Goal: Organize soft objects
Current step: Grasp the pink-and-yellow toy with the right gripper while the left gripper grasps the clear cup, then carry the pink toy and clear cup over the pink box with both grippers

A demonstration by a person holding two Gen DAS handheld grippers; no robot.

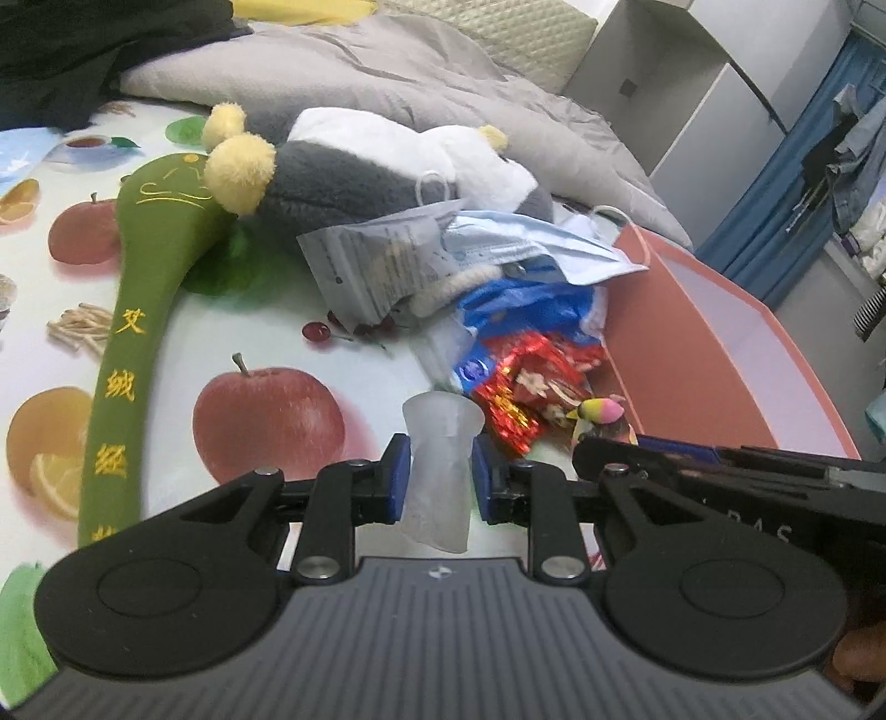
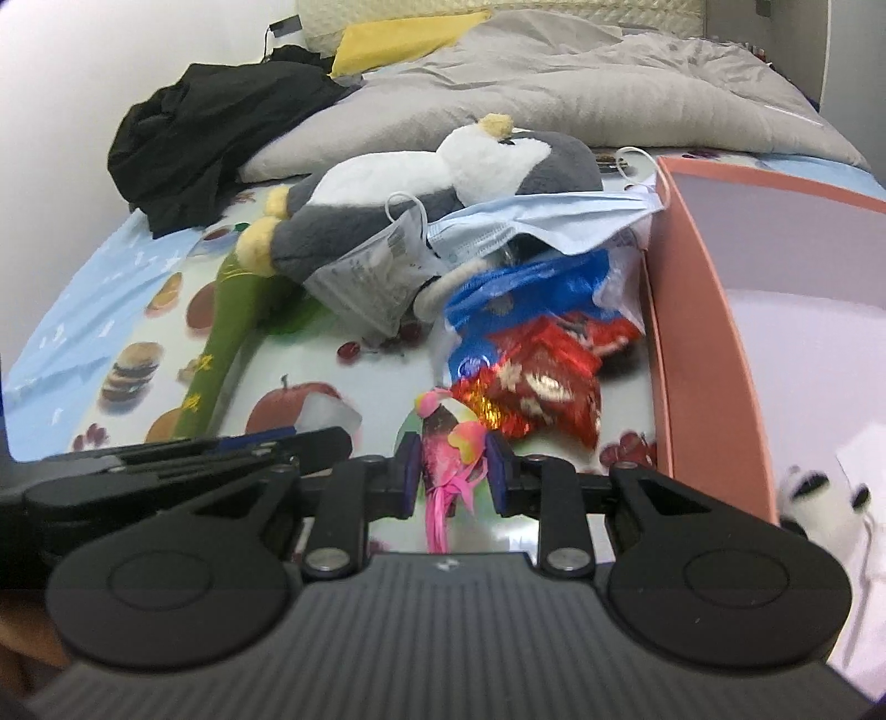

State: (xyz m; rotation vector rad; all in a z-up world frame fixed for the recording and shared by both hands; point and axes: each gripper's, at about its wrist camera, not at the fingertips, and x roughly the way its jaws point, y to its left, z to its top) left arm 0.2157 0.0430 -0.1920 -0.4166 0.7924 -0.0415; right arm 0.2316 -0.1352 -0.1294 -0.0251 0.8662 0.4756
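Observation:
My left gripper (image 1: 441, 462) is shut on a soft translucent white cup-shaped piece (image 1: 440, 471), lifted over the fruit-print sheet (image 1: 266, 288). My right gripper (image 2: 451, 468) is shut on a small pink and yellow bird toy (image 2: 451, 448) with pink tail feathers; the same bird toy (image 1: 601, 415) shows beside my left gripper. Ahead lies a pile: a grey and white plush penguin (image 1: 354, 171) (image 2: 443, 177), a green padded stick with yellow characters (image 1: 144, 288) (image 2: 232, 321), blue face masks (image 1: 531, 243) (image 2: 542, 221), a grey packet (image 1: 376, 266), a blue bag (image 2: 526, 288) and a red foil snack bag (image 1: 531, 387) (image 2: 531, 387).
A pink box (image 1: 698, 354) (image 2: 703, 332) stands open at the right with a white plush (image 2: 825, 498) inside. A grey duvet (image 2: 554, 94), black clothing (image 2: 210, 127) and a yellow pillow (image 2: 404, 39) lie at the back of the bed. A wardrobe (image 1: 692, 99) stands beyond.

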